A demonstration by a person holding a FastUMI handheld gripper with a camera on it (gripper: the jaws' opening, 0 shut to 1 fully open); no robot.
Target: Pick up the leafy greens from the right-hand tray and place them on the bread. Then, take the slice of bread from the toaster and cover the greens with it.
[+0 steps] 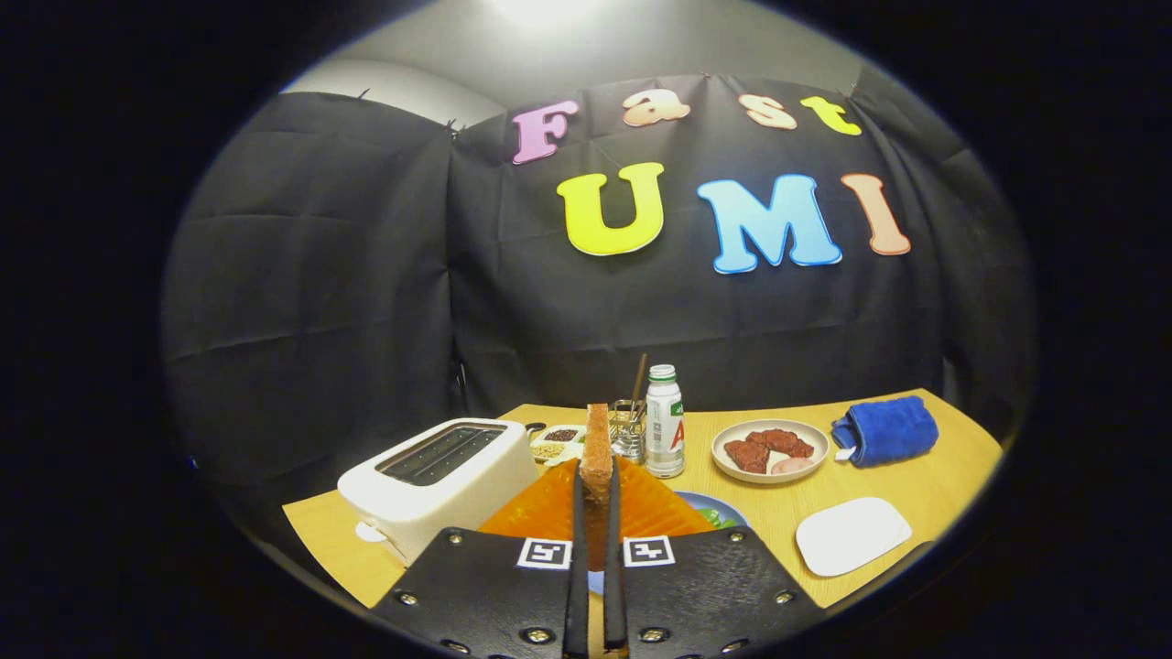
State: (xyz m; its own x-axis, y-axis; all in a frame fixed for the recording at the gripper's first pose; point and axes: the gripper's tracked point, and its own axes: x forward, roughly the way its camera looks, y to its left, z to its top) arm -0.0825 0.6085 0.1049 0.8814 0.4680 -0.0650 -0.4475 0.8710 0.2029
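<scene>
Your gripper has its two fingers nearly closed, both pressing on a brown slice of toasted bread that stands upright on edge between them, held up over the table. The slice rises past the fingertips, so you see its narrow crust edge head-on.

Just left of the fingers sits a white two-slot toaster on the pale wooden table. Right behind and below the fingers, a round blue plate peeks out, with a bit of leafy greens lying on it; what lies under the greens is hidden by the gripper.

Beyond the slice stands a clear plastic bottle with a white and green cap, and just beside it a small wire holder with a brown stick. Left of that is a small white tray of dark and pale seeds. To the right rests a round cream plate of reddish-brown meat pieces, then a rolled blue towel. Nearer you on the right lies a flat white rounded tray.
</scene>
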